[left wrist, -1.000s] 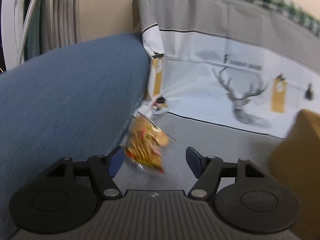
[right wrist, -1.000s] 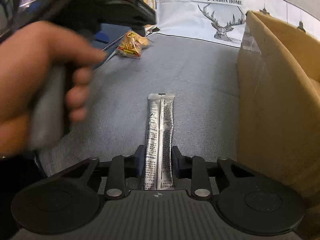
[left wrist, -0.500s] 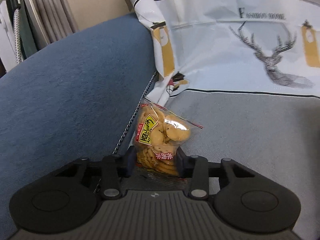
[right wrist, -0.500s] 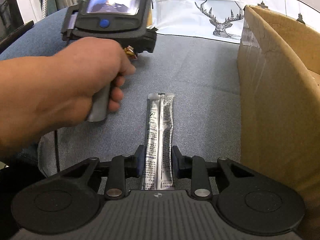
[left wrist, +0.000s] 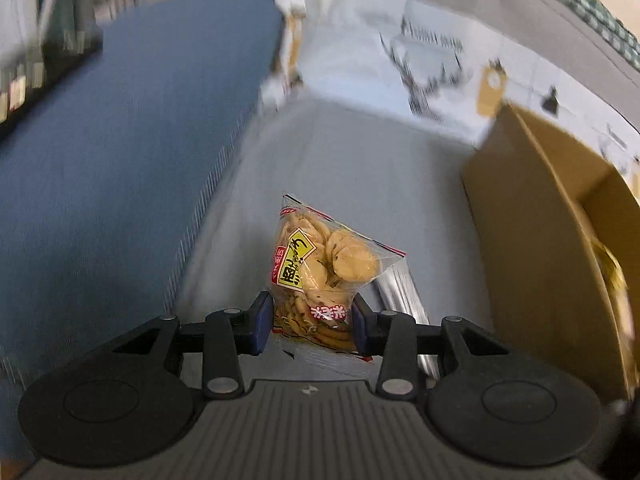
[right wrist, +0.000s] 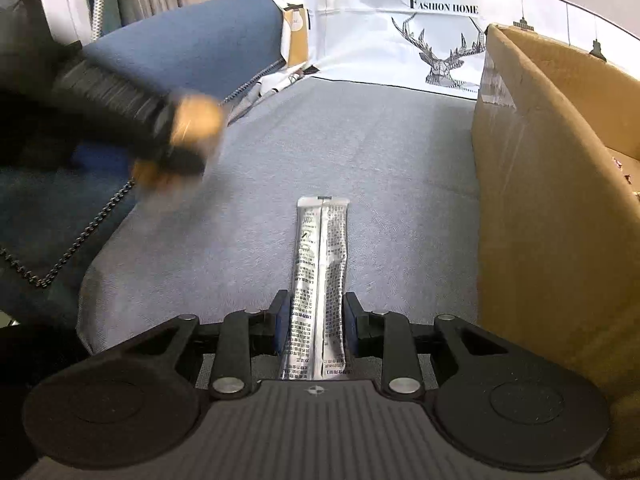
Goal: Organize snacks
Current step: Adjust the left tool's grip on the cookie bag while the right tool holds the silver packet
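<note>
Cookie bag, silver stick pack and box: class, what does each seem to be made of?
Cookie bag: clear glossy plastic film; the cookies show through.
Silver stick pack: probably foil-laminate; metallic sheen, centre seam.
Box: matte brown cardboard, with clear tape at its corner.

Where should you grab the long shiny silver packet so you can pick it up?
Grab the silver packet across its narrow width near the close end, coming in along its length from the near side. It lies flat, long and thin on the grey cushion, so its short sides fit between the fingers. The right tool already straddles it that way.
</note>
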Motion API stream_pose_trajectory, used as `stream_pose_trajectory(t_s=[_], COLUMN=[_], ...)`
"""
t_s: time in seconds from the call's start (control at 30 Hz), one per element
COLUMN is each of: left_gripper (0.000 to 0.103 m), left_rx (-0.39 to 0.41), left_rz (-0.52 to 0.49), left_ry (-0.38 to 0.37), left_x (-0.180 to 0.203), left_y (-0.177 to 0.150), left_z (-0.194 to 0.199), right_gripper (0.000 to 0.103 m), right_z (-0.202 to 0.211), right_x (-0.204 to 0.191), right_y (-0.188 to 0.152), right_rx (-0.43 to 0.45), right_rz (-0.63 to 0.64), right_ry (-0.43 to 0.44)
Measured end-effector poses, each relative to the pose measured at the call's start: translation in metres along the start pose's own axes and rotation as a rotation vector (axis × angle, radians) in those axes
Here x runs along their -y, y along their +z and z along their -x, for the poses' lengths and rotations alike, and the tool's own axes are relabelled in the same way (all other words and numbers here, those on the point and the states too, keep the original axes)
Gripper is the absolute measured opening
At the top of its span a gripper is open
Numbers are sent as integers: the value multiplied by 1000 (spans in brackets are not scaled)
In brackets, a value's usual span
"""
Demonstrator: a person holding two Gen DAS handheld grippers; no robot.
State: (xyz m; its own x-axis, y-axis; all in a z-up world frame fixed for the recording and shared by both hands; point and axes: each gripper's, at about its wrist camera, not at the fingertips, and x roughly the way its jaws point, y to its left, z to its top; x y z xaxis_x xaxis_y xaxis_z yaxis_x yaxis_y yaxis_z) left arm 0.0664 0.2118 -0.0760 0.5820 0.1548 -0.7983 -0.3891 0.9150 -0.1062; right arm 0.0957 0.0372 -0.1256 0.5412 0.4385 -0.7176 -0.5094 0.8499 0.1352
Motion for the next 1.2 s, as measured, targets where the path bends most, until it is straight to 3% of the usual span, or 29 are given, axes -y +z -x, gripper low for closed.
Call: stream_pose_trajectory(t_s=[0.1, 0.2, 0.27, 0.47, 0.77, 1.2], left_gripper=[46, 47, 58, 66, 75, 82], left_rx=[-66, -45, -70, -88, -77, -116], left_rz=[23, 70, 98, 111, 76, 170], left_ry=[13, 34, 26, 8, 32, -21], left_x=[-8, -14, -17, -20, -12, -23], left_y=[-16, -13, -11, -10, -15, -3], left_z=[-12, -12, -19, -20, -16, -36], right_gripper=[29, 30, 33, 38, 49, 50], right_z=[10, 17, 20, 21, 29, 27], right_x=[-6, -12, -14, -13, -9, -8], right_y=[-6, -12, -15, -19, -26, -21], right_rx=[1, -2, -12, -30, 12, 33], right_rz=[15, 34, 45, 54, 83, 76], right_ry=[-11, -22, -24, -41, -35, -17])
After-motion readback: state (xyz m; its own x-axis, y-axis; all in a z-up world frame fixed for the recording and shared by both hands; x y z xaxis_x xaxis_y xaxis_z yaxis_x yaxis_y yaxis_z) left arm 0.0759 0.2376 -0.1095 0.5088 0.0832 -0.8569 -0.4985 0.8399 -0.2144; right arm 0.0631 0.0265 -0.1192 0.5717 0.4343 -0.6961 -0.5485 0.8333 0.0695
